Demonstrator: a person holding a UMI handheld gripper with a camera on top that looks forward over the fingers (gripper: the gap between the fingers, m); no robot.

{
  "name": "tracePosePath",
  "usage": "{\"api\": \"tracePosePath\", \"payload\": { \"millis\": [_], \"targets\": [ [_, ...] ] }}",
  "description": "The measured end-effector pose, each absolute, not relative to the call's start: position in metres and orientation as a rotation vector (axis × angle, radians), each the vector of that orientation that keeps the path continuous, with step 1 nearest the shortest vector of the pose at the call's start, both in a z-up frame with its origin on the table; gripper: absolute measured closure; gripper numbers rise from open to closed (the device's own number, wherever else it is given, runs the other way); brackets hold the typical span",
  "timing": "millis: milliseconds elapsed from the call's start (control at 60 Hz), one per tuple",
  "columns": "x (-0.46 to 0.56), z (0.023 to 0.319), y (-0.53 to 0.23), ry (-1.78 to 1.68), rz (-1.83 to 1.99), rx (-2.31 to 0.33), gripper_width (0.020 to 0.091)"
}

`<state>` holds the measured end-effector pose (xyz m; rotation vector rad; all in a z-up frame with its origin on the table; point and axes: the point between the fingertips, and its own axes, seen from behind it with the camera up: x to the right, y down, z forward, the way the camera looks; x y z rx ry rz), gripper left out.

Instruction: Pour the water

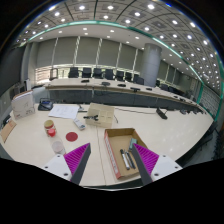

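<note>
A small clear plastic cup with pink contents (50, 128) stands upright on the white table (150, 130), left of the open cardboard box (122, 150). Its red lid is fitted.

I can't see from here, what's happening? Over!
Gripper open, holding nothing. Bottle with red cap on table, ahead and off to one side, untouched. Open cardboard box between fingers.
</note>
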<state>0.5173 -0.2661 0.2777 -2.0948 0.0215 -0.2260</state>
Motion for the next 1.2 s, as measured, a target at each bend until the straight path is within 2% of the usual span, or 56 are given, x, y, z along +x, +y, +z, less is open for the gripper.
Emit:
{"api": "tracePosePath", "payload": {
  "millis": [167, 433, 750, 817, 917, 1000, 1117, 1200],
  "targets": [
    [0.484, 0.250, -0.274, -0.057, -0.111, -2.115, 0.0247],
    [0.383, 0.168, -0.269, -0.235, 0.058, -2.118, 0.0244],
    [0.295, 0.094, -0.167, -0.175, 0.053, -1.992, 0.0253],
    [0.289, 0.080, -0.147, -0.150, 0.027, -1.973, 0.0327],
    [0.296, 0.069, -0.129, -0.091, -0.045, -1.951, 0.0561],
    [0.293, 0.070, -0.122, -0.033, -0.026, -1.925, 0.0601],
    [0.300, 0.072, -0.116, 0.015, -0.054, -1.923, 0.0712],
    [0.305, 0.084, -0.114, 0.001, -0.122, -1.925, 0.0738]
  ]
}}
